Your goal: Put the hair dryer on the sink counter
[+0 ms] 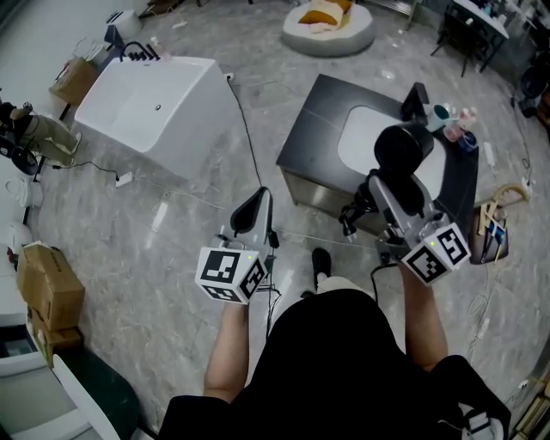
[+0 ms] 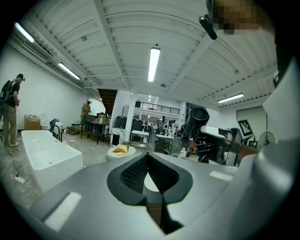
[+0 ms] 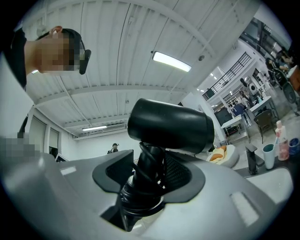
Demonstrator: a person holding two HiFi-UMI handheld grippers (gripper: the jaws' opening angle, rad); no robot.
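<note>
My right gripper [image 1: 378, 193] is shut on the handle of a black hair dryer [image 1: 404, 148], whose cord is wound around that handle. It holds the dryer upright over the near edge of the dark sink counter [image 1: 318, 120] with its white basin [image 1: 361, 137]. In the right gripper view the hair dryer [image 3: 171, 124] stands between the pads of the right gripper [image 3: 147, 159], barrel pointing right. My left gripper [image 1: 256, 202] hovers over the floor left of the counter, jaws shut on nothing. In the left gripper view the left gripper's [image 2: 147, 154] tips touch, and the hair dryer [image 2: 197, 117] shows at right.
A faucet [image 1: 415, 101], cups and bottles [image 1: 455, 120] stand at the counter's far right. A white bathtub [image 1: 155, 103] sits to the left, a round cushion [image 1: 329, 26] behind. Cardboard boxes [image 1: 47, 288] and cables lie on the floor. A person [image 2: 11, 112] stands far left.
</note>
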